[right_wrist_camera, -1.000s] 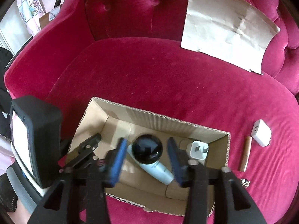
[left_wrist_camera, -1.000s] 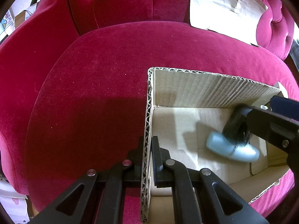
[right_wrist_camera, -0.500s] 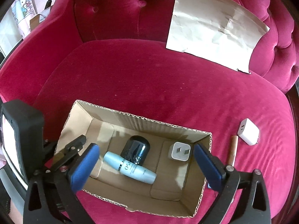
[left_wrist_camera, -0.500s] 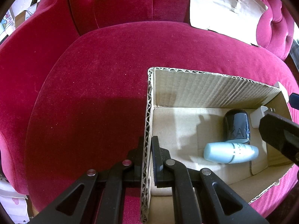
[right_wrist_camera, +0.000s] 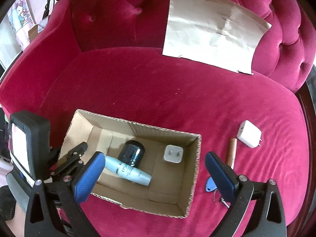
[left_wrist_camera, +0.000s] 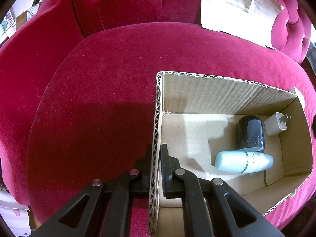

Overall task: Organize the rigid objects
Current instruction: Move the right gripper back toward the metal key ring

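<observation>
I see a red velvet sofa (right_wrist_camera: 158, 90) carrying the cardboard box (right_wrist_camera: 194, 167); inside it lie a dark jar (right_wrist_camera: 132, 154), pale bottle (right_wrist_camera: 128, 172) and white charger (right_wrist_camera: 173, 154). My left tongs (left_wrist_camera: 156, 165) pinch the box's wall; my right tongs (right_wrist_camera: 154, 170) gape wide, empty.

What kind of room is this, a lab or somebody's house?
Probably a home living room: a tufted red velvet sofa, a cartoon-print cloth at the edge, and toiletries with a phone charger being sorted into a cardboard box.

We're in a home: a tufted crimson velvet sofa (right_wrist_camera: 158, 98) fills the frame, cartoon-print fabric (right_wrist_camera: 18, 17) hanging at upper left.
</observation>
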### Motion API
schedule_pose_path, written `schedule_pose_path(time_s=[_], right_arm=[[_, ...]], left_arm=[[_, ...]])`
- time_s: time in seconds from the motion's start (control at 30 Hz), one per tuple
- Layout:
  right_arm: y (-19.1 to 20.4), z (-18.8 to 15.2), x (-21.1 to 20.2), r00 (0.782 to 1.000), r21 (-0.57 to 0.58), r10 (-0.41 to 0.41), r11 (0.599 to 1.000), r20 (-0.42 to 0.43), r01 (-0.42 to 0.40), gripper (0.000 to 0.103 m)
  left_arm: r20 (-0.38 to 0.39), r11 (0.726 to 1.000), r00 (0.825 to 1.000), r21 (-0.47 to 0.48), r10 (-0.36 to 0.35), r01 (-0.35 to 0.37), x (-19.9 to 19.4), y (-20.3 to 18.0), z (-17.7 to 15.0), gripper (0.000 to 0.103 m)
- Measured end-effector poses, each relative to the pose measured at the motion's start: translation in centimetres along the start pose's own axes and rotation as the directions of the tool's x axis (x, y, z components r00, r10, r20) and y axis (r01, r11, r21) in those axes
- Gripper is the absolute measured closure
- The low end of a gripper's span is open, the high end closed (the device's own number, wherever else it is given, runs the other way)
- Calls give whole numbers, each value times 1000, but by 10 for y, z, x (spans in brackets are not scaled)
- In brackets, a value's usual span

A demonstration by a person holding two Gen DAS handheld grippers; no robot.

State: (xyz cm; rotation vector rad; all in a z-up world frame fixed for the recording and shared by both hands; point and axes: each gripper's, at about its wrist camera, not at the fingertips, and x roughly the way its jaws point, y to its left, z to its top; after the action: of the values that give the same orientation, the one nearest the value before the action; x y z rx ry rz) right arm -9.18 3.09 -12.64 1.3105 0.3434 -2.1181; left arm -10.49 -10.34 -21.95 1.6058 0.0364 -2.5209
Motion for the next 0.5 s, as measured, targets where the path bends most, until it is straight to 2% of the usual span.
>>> schedule_pose_path(time_s=[0.5], right_arm=[[-40,-6,-30,999,39,-40,998,36,38,0]], left_arm=[[1,1000,1000,1,0,0,0,3,0,96]])
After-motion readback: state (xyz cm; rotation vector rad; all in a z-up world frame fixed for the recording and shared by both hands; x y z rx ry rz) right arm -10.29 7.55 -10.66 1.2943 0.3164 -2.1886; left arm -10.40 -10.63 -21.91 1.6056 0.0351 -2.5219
